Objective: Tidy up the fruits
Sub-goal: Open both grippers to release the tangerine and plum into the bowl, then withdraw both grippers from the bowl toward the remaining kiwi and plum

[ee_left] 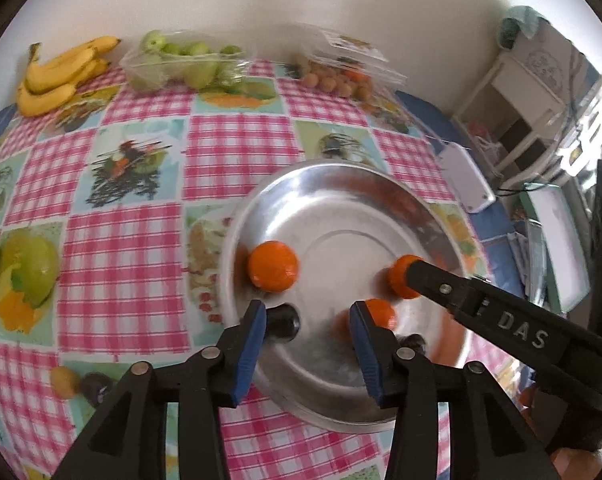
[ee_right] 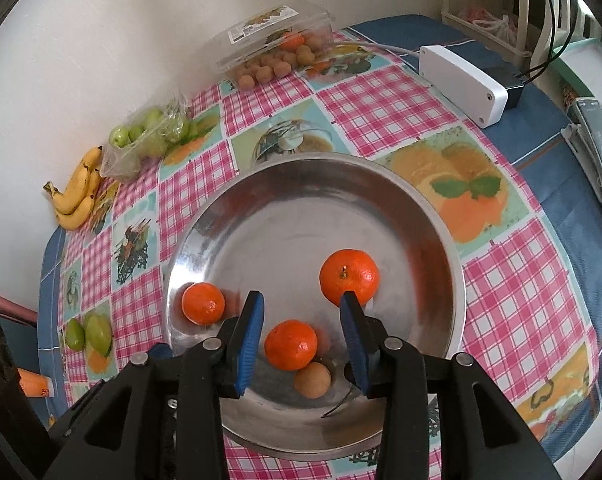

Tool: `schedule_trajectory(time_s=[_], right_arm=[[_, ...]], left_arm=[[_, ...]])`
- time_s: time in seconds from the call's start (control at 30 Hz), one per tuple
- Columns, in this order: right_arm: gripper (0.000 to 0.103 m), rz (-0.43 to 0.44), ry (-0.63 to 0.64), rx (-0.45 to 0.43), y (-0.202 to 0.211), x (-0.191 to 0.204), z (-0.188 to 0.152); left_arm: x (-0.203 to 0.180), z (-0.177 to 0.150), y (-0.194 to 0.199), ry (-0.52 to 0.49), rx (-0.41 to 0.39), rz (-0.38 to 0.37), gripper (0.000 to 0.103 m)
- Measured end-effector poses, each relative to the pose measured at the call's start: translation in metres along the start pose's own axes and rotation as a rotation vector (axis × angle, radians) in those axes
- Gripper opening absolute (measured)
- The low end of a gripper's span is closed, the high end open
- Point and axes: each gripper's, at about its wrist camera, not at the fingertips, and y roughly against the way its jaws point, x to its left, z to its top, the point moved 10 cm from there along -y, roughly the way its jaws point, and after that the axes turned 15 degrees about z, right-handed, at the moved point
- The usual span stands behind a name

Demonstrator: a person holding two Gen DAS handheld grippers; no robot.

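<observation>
A round steel plate on the checked tablecloth holds three mandarins and a small brown longan. In the right wrist view the mandarins lie at the left, the front middle and the right. My right gripper is open just above the plate, its fingers either side of the middle mandarin and apart from it. My left gripper is open and empty over the plate's near edge. The right gripper's arm reaches in from the right beside a mandarin.
At the wall stand a banana bunch, a clear tray of green fruits and an open clear box of longans. A white box with cables lies at the table's right edge. Shelves stand beyond.
</observation>
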Motion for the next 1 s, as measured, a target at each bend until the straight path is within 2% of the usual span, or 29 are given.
schedule_trajectory(time_s=[0.13,0.3,0.4,0.5,0.57,0.77,1.0], right_arm=[[0.047,-0.019,0.007,0.013,-0.001,-0.002,-0.003],[0.048,-0.048,0.028,0.032,-0.005,-0.002,-0.007],[0.048,-0.066,0.034,0.053,-0.009,-0.003,-0.011],[0.049,-0.082,0.045,0.078,-0.011,-0.005,-0.016],[0.056,-0.096,0.054,0.089,-0.012,-0.005,-0.018],[0.059,-0.118,0.072,0.102,-0.012,-0.005,-0.021],[0.060,-0.130,0.080,0.115,-0.015,-0.006,-0.022]], left_arm=[[0.026,0.002,-0.002,0.053,0.012,0.096,0.048],[0.063,0.001,-0.004,0.139,0.035,0.178,0.048],[0.079,0.002,-0.002,0.158,0.029,0.207,0.056],[0.089,0.004,0.000,0.154,0.019,0.248,0.059],[0.096,0.004,0.000,0.144,0.026,0.273,0.062],[0.107,-0.003,-0.009,0.162,0.074,0.283,0.063],[0.104,-0.006,-0.011,0.158,0.086,0.278,0.064]])
